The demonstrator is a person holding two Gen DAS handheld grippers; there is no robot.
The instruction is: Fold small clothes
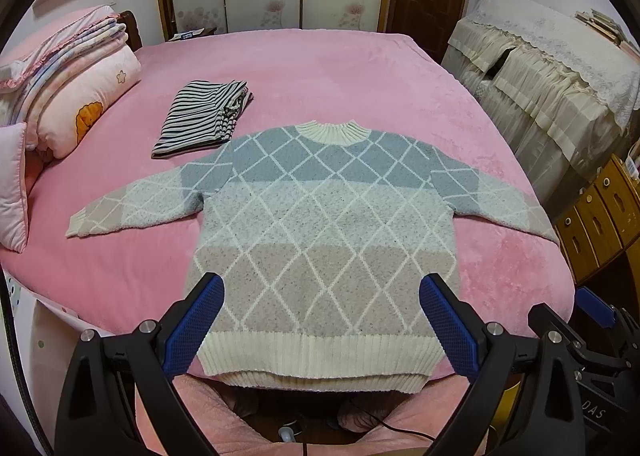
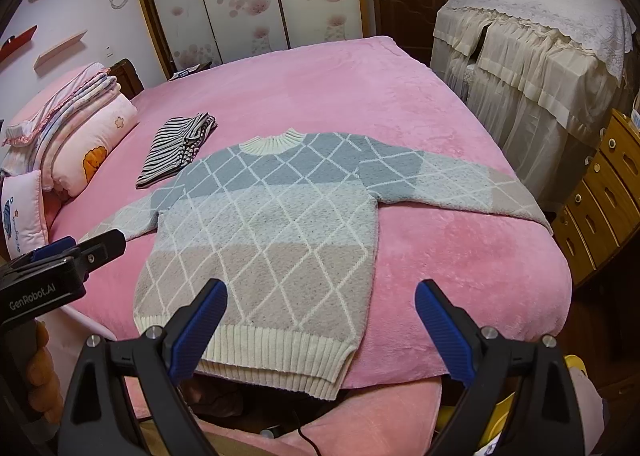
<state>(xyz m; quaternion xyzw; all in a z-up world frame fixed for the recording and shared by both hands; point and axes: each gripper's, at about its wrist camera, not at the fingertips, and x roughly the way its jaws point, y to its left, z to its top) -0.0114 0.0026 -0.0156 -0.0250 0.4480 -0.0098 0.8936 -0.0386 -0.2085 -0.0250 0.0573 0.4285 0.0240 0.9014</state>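
Note:
A small knit sweater, blue-grey, pale and beige with white diamond lines and cream ribbing, lies flat on the pink bed with both sleeves spread out. It also shows in the right wrist view. Its hem hangs slightly over the bed's near edge. My left gripper is open and empty, above the hem. My right gripper is open and empty, over the sweater's lower right corner. The left gripper shows in the right wrist view at the left.
A folded black-and-white striped garment lies left of the sweater's collar. Pillows and folded quilts are stacked at the bed's left. A lace-covered cabinet and wooden drawers stand right of the bed. A cable runs on the floor below.

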